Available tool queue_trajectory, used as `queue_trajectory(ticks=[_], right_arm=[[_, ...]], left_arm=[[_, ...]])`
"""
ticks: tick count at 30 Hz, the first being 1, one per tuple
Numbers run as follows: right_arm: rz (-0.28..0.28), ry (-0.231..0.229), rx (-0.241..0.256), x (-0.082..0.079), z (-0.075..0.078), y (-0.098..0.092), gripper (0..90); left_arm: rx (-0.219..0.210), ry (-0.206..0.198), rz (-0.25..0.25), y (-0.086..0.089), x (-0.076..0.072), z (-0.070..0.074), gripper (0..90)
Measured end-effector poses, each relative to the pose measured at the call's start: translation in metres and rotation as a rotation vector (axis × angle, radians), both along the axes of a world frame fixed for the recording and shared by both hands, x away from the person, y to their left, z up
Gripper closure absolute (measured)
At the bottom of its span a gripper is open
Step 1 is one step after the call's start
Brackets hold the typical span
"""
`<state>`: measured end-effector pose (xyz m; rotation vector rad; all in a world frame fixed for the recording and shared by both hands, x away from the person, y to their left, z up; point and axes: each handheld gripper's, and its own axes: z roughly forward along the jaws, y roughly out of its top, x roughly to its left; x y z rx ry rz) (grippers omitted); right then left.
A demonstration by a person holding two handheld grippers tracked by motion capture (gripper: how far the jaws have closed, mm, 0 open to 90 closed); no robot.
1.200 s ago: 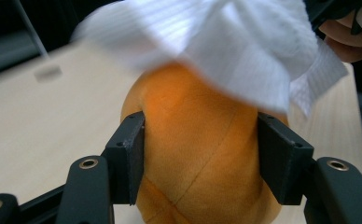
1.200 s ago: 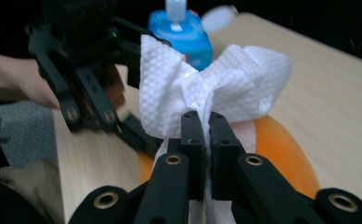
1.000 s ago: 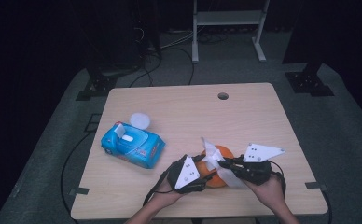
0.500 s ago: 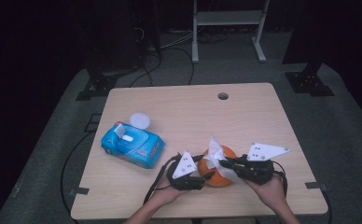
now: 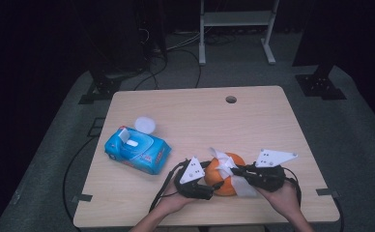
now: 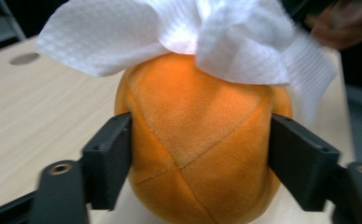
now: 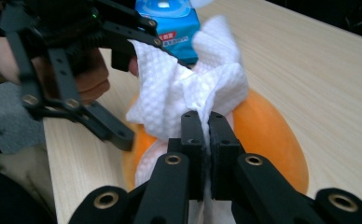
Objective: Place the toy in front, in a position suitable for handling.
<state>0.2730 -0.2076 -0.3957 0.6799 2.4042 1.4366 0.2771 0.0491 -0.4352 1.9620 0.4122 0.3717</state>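
My left gripper [image 6: 200,154] clamps the orange ball [image 6: 202,154] at its sides; right gripper [image 7: 206,126] pinches the wipe [image 7: 188,88] directly on top.

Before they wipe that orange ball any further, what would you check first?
1. Left gripper clamps the orange plush ball on both sides: ok.
2. Right gripper pinches the white wipe: ok.
3. Wipe lies on top of the ball: ok.
4. Ball rests on the table: ok.
5. Blue wipe pack stands apart from the work: ok.
6. Wipe damp enough: cannot tell.
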Motion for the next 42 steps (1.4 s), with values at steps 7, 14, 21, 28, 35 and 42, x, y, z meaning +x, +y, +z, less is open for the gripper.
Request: queue_trajectory(ticks=[7, 14, 21, 28, 35, 42], right_arm=[[0.007, -0.026, 0.005, -0.002, 0.009, 0.003, 86.0], [-0.049, 0.076, 0.018, 0.01, -0.009, -0.018, 85.9], [-0.034, 0.024, 0.013, 0.002, 0.001, -0.01, 85.9], [0.016, -0.03, 0.013, -0.002, 0.008, 0.001, 85.9], [-0.03, 0.042, 0.027, 0.008, -0.003, -0.013, 85.9], [0.048, -0.025, 0.019, -0.006, 0.008, 0.009, 85.9]], left_arm=[[0.056, -0.107, -0.049, -0.002, -0.008, 0.001, 35.3], [-0.027, 0.063, -0.026, 0.005, 0.008, 0.002, 18.1], [0.019, -0.071, -0.05, 0.002, -0.004, 0.002, 34.7], [0.053, -0.126, -0.07, -0.001, -0.009, 0.0, 34.2], [-0.031, 0.053, -0.053, 0.003, 0.007, 0.001, 14.7], [0.045, -0.098, -0.057, -0.002, -0.008, 0.004, 34.6]])
